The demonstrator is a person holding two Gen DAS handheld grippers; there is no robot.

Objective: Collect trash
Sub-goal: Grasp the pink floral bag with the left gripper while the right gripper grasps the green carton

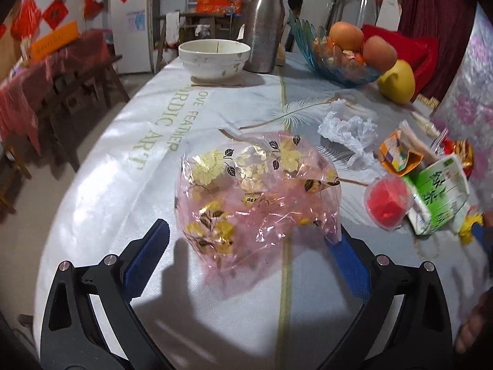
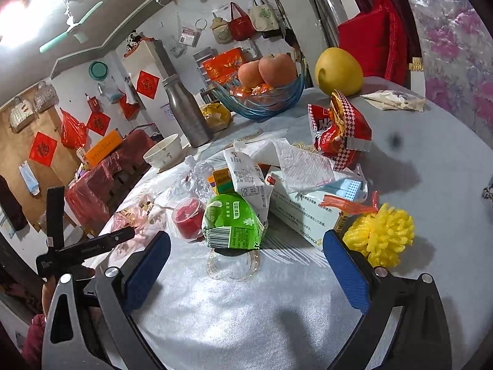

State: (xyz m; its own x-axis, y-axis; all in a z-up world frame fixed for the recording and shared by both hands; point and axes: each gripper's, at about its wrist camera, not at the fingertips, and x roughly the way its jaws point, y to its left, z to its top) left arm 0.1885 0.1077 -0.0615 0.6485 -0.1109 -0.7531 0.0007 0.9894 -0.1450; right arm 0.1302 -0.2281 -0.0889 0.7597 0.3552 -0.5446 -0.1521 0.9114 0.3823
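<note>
Plastic bag [image 1: 255, 197] on table [image 1: 107, 166], jelly cup [image 1: 387, 206] right of it, bowl [image 1: 214, 58] behind, fruit bowl [image 1: 332, 61] behind right.

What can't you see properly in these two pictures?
- Left wrist view: the green carton is blurred, so its print can't be read.
- Left wrist view: whatever lies inside the bowl is hidden by its rim.
- Right wrist view: most of the white box is covered by a tissue and a blue mask.
- Right wrist view: the snacks under the fruit in the glass dish are too small to name.
</note>
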